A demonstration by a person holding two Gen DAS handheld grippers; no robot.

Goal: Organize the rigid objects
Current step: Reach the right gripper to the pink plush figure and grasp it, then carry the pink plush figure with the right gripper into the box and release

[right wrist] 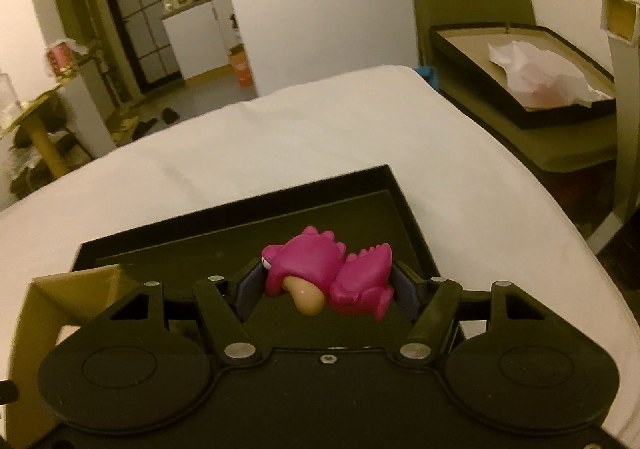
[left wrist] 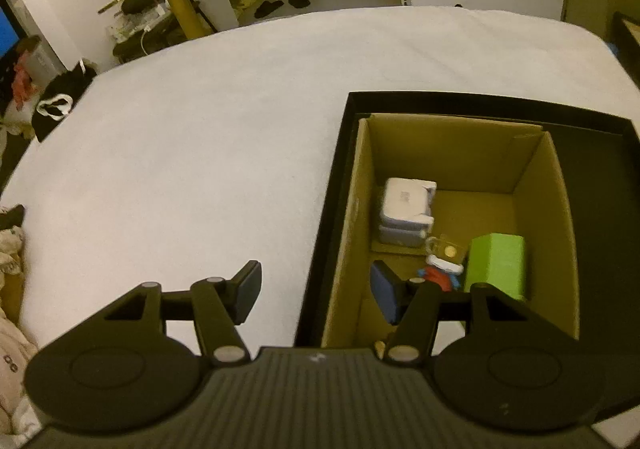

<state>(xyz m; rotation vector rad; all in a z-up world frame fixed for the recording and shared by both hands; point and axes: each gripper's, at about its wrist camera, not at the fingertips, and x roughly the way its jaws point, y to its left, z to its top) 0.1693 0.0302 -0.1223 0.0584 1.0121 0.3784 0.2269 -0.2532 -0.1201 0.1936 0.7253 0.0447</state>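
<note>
Currently right gripper (right wrist: 328, 285) pinches pink dinosaur toy (right wrist: 332, 269) over black tray (right wrist: 404, 209), cardboard box (right wrist: 40, 301) at nine o'clock; left gripper (left wrist: 316, 293) gapes wide, empty; rounded body may slip from the pads.

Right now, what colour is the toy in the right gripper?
Magenta pink toy, with a tan snout; clearest in the right wrist view.
</note>
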